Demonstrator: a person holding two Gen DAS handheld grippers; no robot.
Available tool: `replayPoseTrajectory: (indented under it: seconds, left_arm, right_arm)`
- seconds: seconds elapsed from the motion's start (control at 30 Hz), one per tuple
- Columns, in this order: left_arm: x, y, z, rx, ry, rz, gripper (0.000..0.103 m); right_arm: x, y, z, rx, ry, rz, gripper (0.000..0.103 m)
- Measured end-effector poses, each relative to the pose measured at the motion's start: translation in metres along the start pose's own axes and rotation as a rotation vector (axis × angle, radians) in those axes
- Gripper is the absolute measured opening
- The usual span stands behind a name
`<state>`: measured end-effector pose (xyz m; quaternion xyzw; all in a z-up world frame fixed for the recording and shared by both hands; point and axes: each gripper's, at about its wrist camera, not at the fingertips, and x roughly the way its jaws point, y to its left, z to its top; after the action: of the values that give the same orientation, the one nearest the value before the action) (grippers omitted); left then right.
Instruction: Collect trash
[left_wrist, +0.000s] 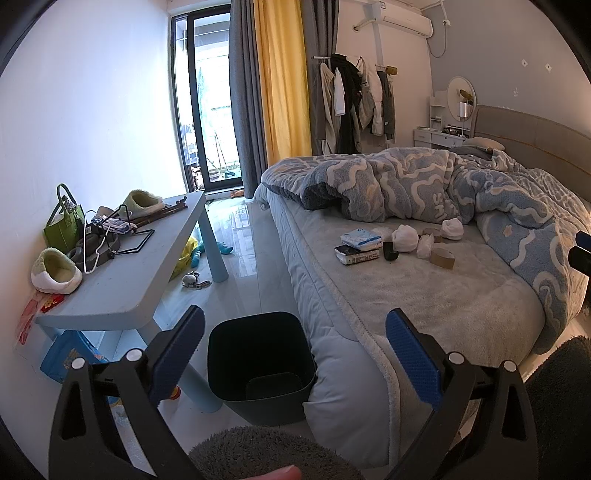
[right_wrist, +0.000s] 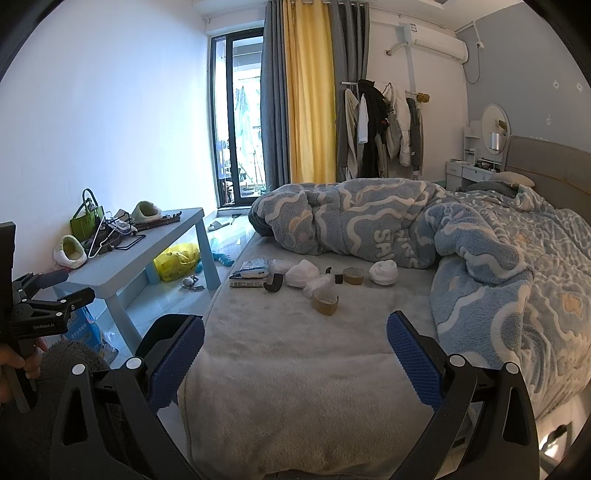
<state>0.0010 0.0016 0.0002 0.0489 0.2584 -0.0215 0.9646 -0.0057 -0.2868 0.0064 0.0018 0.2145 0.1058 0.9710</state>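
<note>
A bedroom with a grey fleece-covered bed (right_wrist: 295, 369) and a rumpled blue-and-white patterned duvet (right_wrist: 480, 258). The right gripper (right_wrist: 295, 354) hovers with jaws wide apart and empty; ahead of them lie a brown cardboard tape roll (right_wrist: 325, 303), white crumpled tissue balls (right_wrist: 302, 276) and a tissue packet (right_wrist: 255, 268). The left gripper (left_wrist: 294, 354), also spread and empty, frames a black plastic waste bin (left_wrist: 258, 365) standing on the floor against the bed's edge.

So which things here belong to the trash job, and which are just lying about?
Job:
- black bin
- tape cores
- crumpled white wads
- left claw and right claw, both open

Lying about:
- slippers
- green bag
- blanket
</note>
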Motion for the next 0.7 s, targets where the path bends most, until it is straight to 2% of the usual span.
replayPoseTrajectory:
  seconds: [0.7]
  left_arm:
    - [0.0008,0.0017,0.0001,0.001,-0.001,0.001,0.1]
  right_arm:
    - [0.0007,0.0008,-0.0002,-0.002,0.001,-0.002,0.1]
